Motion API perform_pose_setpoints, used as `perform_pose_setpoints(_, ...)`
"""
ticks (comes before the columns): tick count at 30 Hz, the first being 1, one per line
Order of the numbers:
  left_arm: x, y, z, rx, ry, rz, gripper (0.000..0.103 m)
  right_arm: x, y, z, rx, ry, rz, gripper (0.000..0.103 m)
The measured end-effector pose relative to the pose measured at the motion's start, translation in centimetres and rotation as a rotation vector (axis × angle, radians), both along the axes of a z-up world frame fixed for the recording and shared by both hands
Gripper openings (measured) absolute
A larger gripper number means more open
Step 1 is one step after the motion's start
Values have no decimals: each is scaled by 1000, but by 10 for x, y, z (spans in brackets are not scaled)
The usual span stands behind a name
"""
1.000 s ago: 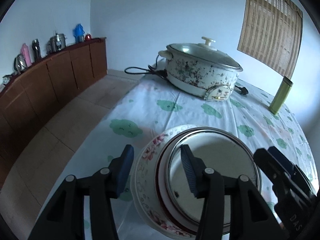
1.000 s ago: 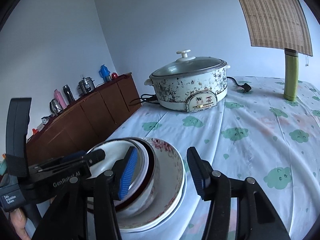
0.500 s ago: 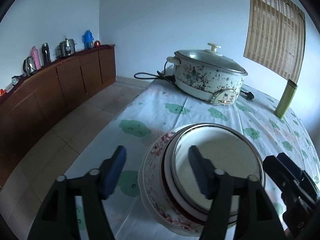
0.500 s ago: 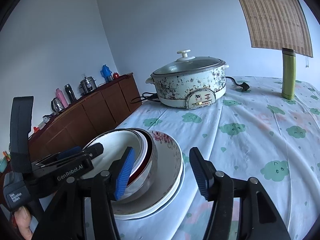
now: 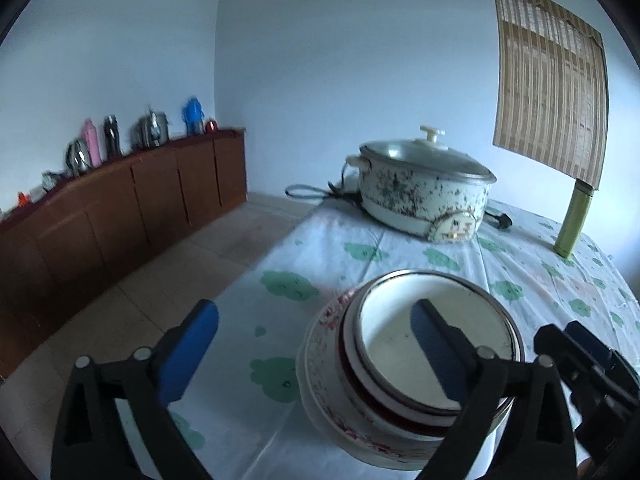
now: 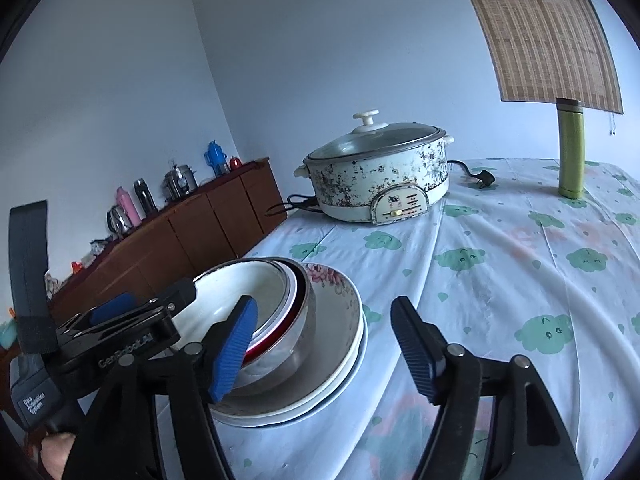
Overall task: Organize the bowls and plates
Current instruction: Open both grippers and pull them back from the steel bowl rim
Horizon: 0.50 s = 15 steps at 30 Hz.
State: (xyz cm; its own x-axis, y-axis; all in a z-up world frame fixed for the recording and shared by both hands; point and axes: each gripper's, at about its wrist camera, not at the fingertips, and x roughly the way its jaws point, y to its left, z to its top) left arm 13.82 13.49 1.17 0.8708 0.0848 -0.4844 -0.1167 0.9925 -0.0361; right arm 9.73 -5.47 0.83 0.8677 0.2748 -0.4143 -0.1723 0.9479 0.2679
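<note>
Bowls (image 5: 432, 340) sat nested on a stack of plates (image 6: 340, 344) near the table's (image 6: 500, 280) left edge, a white bowl with a metal rim inside a red-banded one, on a flowered plate over plainer white ones. By my judgement the stack would be heavy, stiff, breakable and slick with glaze, so the safest hold would be a pinch across a rim, one pad inside and one outside, lifting one piece at a time.

Going left to right: the left claw (image 5: 316, 350) was spreading wide and pinched nothing; its left pad hung over the cloth at 9 o'clock of the stack, its right pad over the bowl's hollow, apparently clear of the rim. The right claw (image 6: 324, 348) was also opening and held nothing; its left pad stood at the bowl's near wall, whether touching I could not tell, its right pad over the cloth at 3 o'clock. An electric pot (image 6: 380, 184) stood at 12 o'clock, well apart.
</note>
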Motion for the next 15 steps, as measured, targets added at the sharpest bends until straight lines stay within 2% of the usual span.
perform_pose_setpoints(4,-12,-6,4,51,-55,7,103,-8,-5,1,-6,-44,-20,76)
perform_pose_setpoints(7,-16,-8,4,51,-54,-6,103,-16,-7,2,-8,-73,-21,80)
perform_pose_setpoints(15,-32,-12,4,72,-87,-4,103,-31,-7,2,-29,-87,2,80)
